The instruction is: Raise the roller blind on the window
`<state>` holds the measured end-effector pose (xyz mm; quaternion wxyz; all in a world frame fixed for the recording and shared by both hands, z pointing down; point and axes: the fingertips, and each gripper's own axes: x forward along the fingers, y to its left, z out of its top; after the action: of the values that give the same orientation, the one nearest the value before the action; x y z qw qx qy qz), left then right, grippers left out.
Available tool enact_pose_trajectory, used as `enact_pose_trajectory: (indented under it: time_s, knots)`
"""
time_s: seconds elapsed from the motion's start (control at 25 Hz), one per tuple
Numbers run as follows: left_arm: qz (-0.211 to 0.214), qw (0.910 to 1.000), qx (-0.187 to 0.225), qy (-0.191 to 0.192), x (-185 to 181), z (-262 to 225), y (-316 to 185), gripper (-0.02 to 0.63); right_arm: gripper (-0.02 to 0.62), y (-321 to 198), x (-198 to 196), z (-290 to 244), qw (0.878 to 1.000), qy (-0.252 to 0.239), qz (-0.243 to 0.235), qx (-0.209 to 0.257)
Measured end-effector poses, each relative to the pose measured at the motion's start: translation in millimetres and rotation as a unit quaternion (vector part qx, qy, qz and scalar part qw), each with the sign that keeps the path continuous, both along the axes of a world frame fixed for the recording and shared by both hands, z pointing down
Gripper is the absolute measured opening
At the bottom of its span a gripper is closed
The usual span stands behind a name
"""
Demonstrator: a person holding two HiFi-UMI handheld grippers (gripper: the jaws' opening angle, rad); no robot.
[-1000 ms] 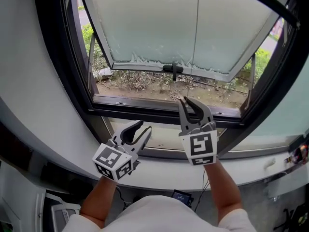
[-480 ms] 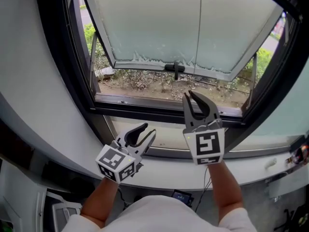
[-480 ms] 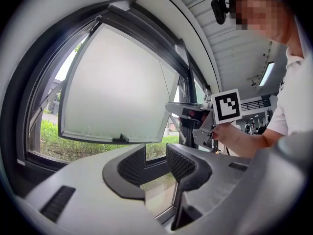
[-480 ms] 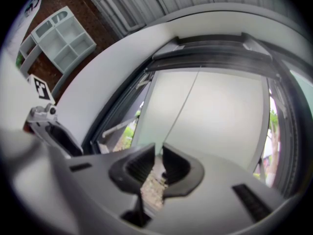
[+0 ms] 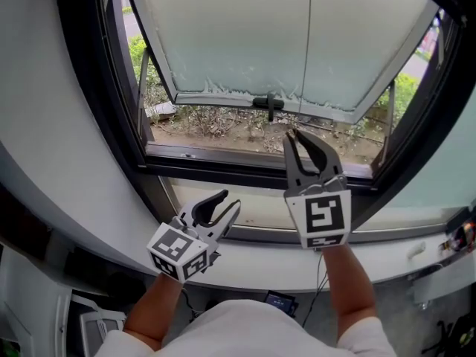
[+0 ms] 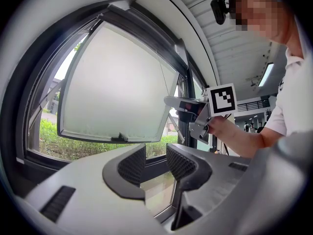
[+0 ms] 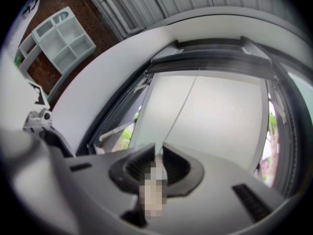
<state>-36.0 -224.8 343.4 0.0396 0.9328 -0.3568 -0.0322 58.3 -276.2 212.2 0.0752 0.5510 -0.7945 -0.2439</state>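
You stand at an open window (image 5: 104, 125), looking down on both claws. Your right claw (image 5: 293, 134) is held up in front of the dark lower frame, right of centre. Its jaws are nearly together, pinched on the thin blind cord (image 5: 310, 50). The cord runs straight up from the jaws, across the frosted pane (image 5: 223, 36), and leaves the top of the head view. That pane tilts outward at its bottom edge, with a black handle (image 5: 268, 104) at the middle. Soil and plants (image 5: 216, 129) show beneath it. The blind itself can't be told apart from the pane. Your left claw (image 5: 229, 199) is nearer and lower, over the white sill (image 5: 387, 262), with its jaws well apart and nothing held between them.
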Motion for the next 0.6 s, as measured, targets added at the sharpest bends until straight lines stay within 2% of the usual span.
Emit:
enact_pose_trajectory:
  time_s: [0.6]
  knots:
    - [0.009, 1.0, 0.001, 0.002, 4.0, -2.9, 1.7, 0.147, 0.058, 1.2, 1.3, -37.0, 0.999, -0.004, 0.003, 0.037]
